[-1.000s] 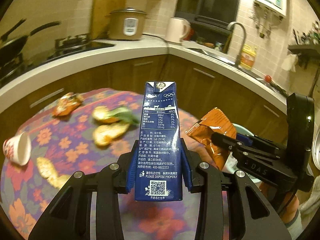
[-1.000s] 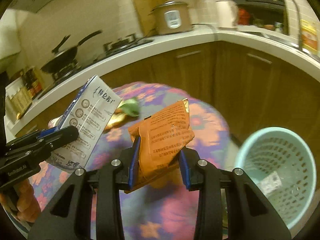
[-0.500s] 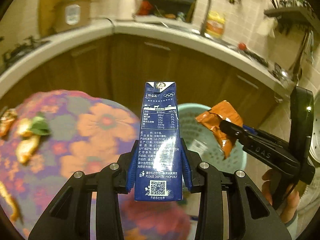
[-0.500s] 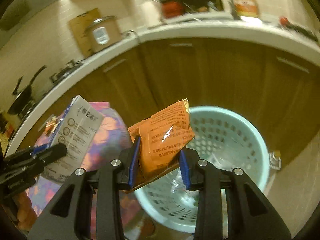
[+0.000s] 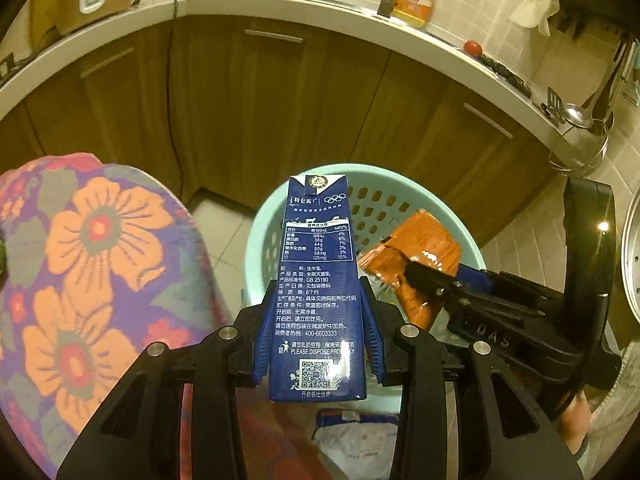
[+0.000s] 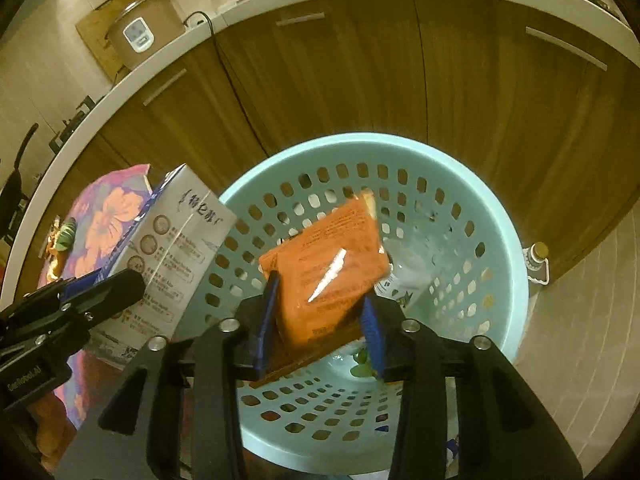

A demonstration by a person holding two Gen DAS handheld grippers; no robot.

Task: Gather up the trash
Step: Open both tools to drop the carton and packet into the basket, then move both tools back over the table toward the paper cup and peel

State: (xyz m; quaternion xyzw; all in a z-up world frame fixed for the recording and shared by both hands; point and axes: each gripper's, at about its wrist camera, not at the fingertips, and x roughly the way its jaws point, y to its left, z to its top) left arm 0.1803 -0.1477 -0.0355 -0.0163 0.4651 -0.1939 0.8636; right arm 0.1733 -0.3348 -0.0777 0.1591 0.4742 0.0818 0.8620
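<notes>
Left tool (image 5: 316, 312) grips the tall navy-blue milk carton (image 5: 316, 280) upright, the round pale-green perforated plastic basket (image 6: 472, 184) just beyond its tips. Right tool (image 6: 320, 320) is opening, crinkled orange foil snack packet (image 6: 332, 272) loose between its pads over the basket.

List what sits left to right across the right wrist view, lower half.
Left gripper → milk carton → orange snack packet between the right gripper's opening fingers → teal basket rim → small bottle on the floor.
</notes>
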